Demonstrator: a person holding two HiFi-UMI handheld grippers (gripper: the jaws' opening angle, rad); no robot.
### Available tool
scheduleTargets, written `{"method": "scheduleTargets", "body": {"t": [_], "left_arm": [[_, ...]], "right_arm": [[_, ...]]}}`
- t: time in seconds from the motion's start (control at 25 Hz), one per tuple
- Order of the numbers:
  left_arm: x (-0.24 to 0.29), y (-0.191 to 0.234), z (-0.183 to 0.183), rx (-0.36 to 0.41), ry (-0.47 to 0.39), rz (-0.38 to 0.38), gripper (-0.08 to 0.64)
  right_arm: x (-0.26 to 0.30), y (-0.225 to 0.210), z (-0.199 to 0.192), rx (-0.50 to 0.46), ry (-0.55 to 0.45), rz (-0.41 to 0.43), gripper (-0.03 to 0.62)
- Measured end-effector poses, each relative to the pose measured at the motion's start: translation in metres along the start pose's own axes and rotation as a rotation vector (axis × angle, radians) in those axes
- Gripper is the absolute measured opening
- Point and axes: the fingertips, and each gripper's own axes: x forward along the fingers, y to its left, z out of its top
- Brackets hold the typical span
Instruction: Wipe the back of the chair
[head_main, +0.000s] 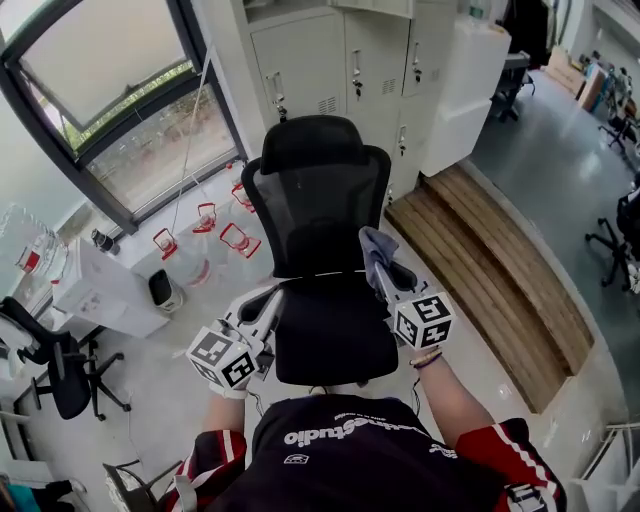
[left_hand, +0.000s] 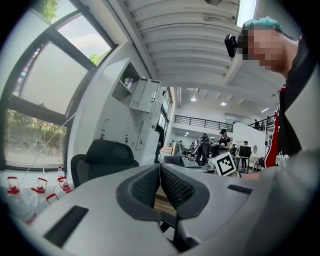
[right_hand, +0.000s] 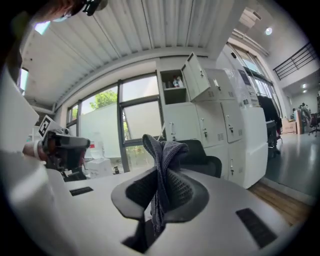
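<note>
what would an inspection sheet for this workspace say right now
surface: grey floor, wooden platform on the right
job's things: black chair; grey cloth
clutter: bottles and white box near the window
grippers: left gripper shut, empty; right gripper shut on the cloth
cables: thin cord hanging by the window
surroundings: lockers behind the chair, second chair at far left

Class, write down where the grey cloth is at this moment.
The cloth is pinched between the jaws of the right gripper. In the head view it sits low at the right edge of the black chair back.
</note>
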Motion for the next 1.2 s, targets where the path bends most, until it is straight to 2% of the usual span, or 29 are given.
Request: {"method": "scheduleTargets", "body": {"t": [0.12,0.28,0.68,1.04,1.2], "left_arm": [[0.000,-0.021,0.001,0.002,-0.010,-0.011,0.025],[-0.005,-0.046,-0.008,-0.001,-0.011,-0.006,0.025],[-0.038,-0.103,-0.034,-0.024,0.026,0.060,0.025],[-0.052,-0.124,-0.041,-0.026,0.038,0.007,0.025],[-0.082,-0.130,-0.053,-0.041,0.030,-0.018,0.025]], "right_arm": [[-0.027,0.043,0.012,-0.011,-0.024,0.079,0.055],[-0.060,0.059,-0.001,0.017,-0.006,0.119,0.055],[-0.111,0.069,-0.024,0.062,0.027,0.157,0.055],[-0.135,0.097,-0.027,0.073,0.000,0.159,0.055],[-0.149,0.124,-0.039,0.062,0.021,0.134,0.057]]}}
